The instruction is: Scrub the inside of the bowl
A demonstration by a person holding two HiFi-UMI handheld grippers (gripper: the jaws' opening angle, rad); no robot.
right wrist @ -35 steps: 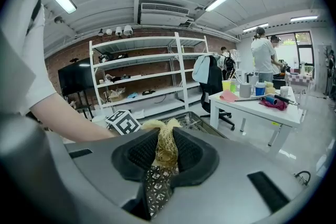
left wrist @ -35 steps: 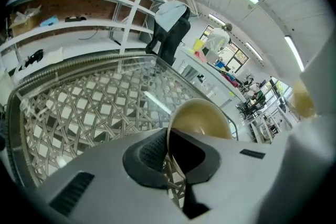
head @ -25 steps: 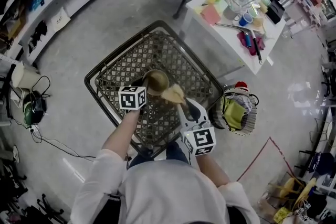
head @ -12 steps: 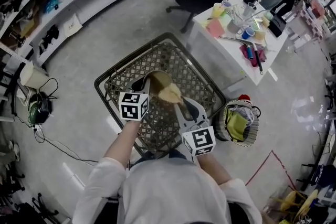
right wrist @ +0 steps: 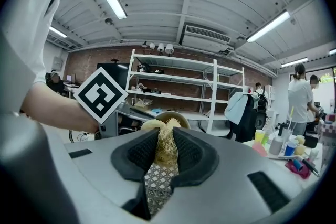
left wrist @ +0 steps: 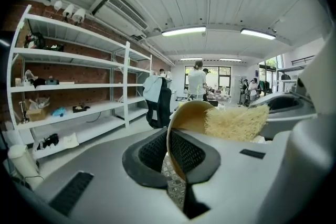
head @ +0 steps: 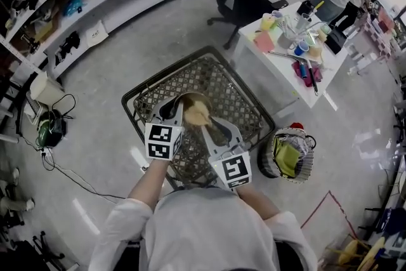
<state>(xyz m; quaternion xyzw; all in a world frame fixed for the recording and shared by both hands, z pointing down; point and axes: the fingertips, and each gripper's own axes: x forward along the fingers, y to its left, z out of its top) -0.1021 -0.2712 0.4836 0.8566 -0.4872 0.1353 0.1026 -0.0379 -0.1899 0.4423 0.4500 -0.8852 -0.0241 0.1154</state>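
Left gripper (left wrist: 173,157) tight on the tilted bowl (left wrist: 191,115) rim, straw-coloured scrubber (left wrist: 236,122) at its mouth

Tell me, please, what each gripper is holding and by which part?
The left gripper clamps the bowl by its rim; the right gripper pinches the fibrous scrubber by its near end.

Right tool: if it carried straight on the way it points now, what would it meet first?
The bowl. The right tool is shut on the scrubber, whose fibres sit right at the bowl's mouth, held by the left tool. Depth is hard to judge, but nothing else lies between.
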